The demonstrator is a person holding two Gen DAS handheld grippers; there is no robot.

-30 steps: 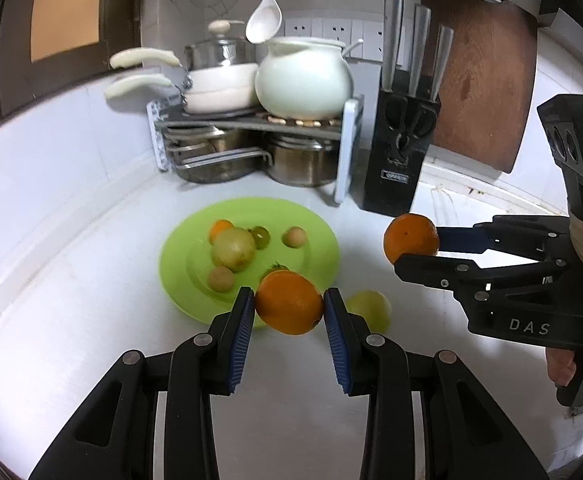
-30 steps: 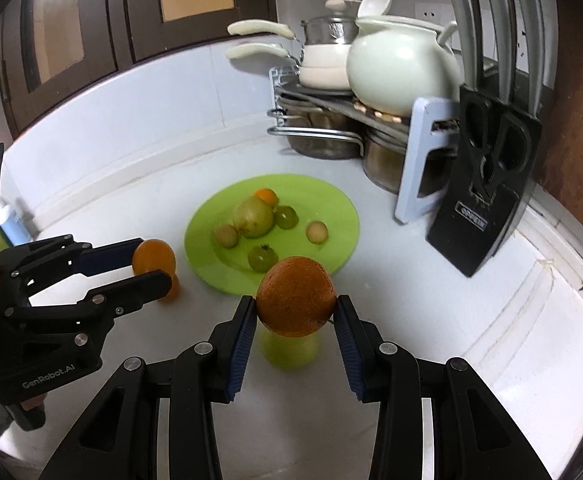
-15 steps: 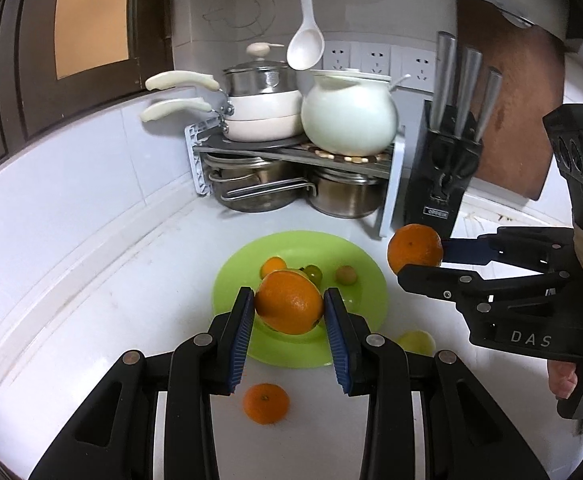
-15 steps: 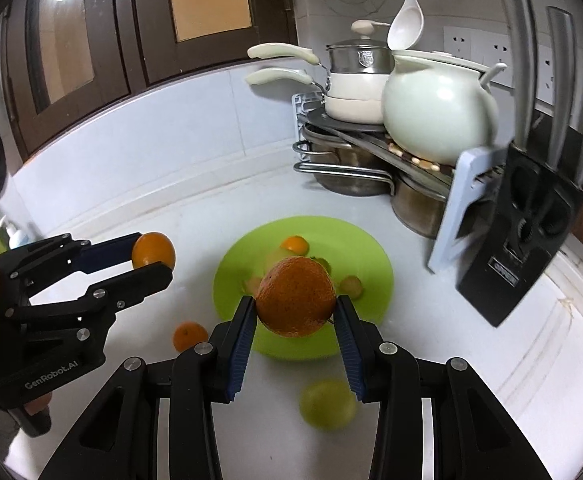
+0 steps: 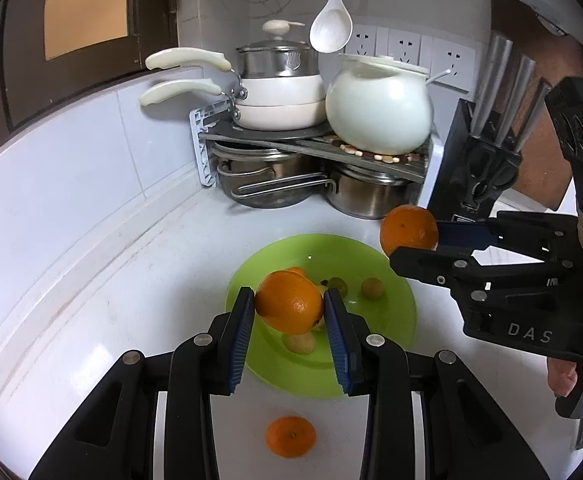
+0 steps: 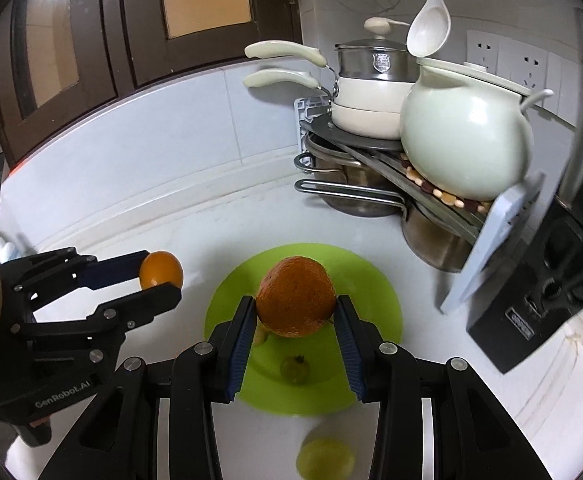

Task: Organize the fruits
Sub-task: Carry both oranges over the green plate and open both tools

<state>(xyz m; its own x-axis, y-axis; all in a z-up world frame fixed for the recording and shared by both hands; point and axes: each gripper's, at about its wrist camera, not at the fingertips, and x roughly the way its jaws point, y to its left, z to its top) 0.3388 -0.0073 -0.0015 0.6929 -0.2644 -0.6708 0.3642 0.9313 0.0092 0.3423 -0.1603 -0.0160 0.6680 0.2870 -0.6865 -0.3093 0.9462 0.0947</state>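
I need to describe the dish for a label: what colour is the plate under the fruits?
Bright lime green plate, plain; clearest in the left wrist view.

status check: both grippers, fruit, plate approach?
Left gripper shut on orange; right gripper shut on second orange. Both above green plate. Small tangerine and yellow-green fruit loose on counter. Path open.

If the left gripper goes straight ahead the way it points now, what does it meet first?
Probably the round green plastic plate, with small fruits on it; the left gripper, holding a large orange, points there. Depth is unclear.
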